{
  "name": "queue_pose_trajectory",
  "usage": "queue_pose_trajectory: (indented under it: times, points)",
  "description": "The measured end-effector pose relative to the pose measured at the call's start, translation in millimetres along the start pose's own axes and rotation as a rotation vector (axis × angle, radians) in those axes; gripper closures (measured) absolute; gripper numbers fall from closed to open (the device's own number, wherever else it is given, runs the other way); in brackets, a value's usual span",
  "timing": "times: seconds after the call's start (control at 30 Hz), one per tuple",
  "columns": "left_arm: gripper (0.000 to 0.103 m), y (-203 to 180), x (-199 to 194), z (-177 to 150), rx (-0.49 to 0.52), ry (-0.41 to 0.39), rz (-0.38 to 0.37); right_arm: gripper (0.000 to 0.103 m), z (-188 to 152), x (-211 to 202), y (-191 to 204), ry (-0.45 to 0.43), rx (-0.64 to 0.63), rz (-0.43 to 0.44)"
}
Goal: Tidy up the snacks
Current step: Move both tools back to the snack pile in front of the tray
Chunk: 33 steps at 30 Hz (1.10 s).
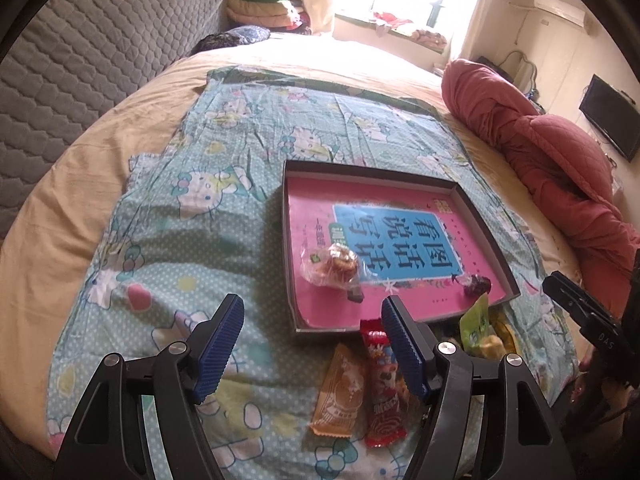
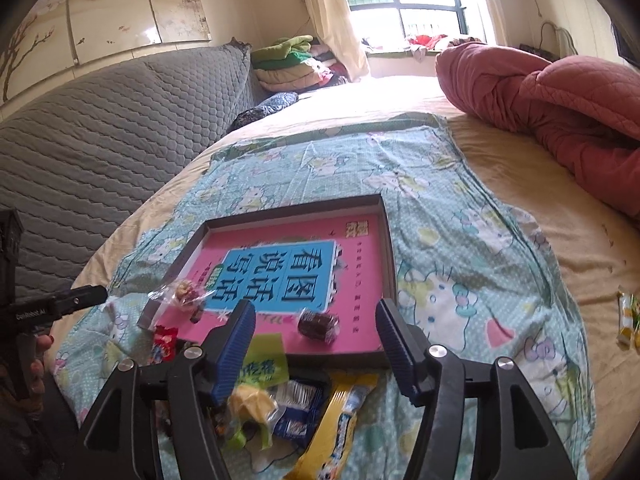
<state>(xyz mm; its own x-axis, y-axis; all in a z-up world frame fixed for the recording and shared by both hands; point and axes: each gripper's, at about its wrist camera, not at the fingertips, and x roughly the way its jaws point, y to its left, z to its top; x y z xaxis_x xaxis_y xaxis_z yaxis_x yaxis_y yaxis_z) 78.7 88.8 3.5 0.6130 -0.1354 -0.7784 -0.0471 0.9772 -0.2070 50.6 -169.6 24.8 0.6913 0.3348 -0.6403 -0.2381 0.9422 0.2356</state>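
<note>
A shallow dark-walled box tray (image 1: pixel 289 240) with a pink printed floor lies on the patterned cloth. Inside it sit a clear-wrapped pastry (image 1: pixel 332 266) and a dark wrapped candy (image 1: pixel 476 284). My left gripper (image 1: pixel 312 312) hovers open over the tray's near left corner and holds nothing. Under it lie an orange packet (image 1: pixel 340 392) and a red packet (image 1: pixel 382 384). My right gripper (image 2: pixel 316 316) stands open above the tray's near edge (image 2: pixel 340 360). The dark candy (image 2: pixel 318 324) lies just beyond its fingertips, untouched. A green packet (image 2: pixel 264 364), a yellow packet (image 2: pixel 336 420) and a blue-white packet (image 2: pixel 296 408) lie below it.
The blue cartoon cloth (image 1: pixel 180 240) covers a cream bed. A rolled red quilt (image 1: pixel 560 160) lies to the right and a grey quilted headboard (image 1: pixel 80 60) to the left. A yellow-green snack (image 2: pixel 628 320) lies apart on the sheet at the far right.
</note>
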Motion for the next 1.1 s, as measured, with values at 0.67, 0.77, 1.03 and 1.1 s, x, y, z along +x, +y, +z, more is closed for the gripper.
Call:
queue_pose_trajectory:
  times: [0.67, 0.77, 1.03, 1.1]
  points:
    - [0.03, -3.1, -2.0, -33.8, 0.02, 0.082, 0.014, 0.04, -31.9, -5.6, 48.4, 0.091, -0.123, 0.044]
    - [0.03, -5.1, 3.6, -39.4, 0.029, 0.117, 0.017, 0.04, -36.0, -6.6, 51.6, 0.102, -0.135, 0.041]
    - [0.03, -12.3, 16.7, -49.1, 0.06, 0.166, 0.019, 0.04, -43.3, -3.7, 52.9, 0.132, -0.145, 0.027]
    - [0.03, -12.8, 20.6, -51.7, 0.064, 0.179, 0.016, 0.04, -45.3, -1.1, 53.0, 0.141, -0.148, 0.026]
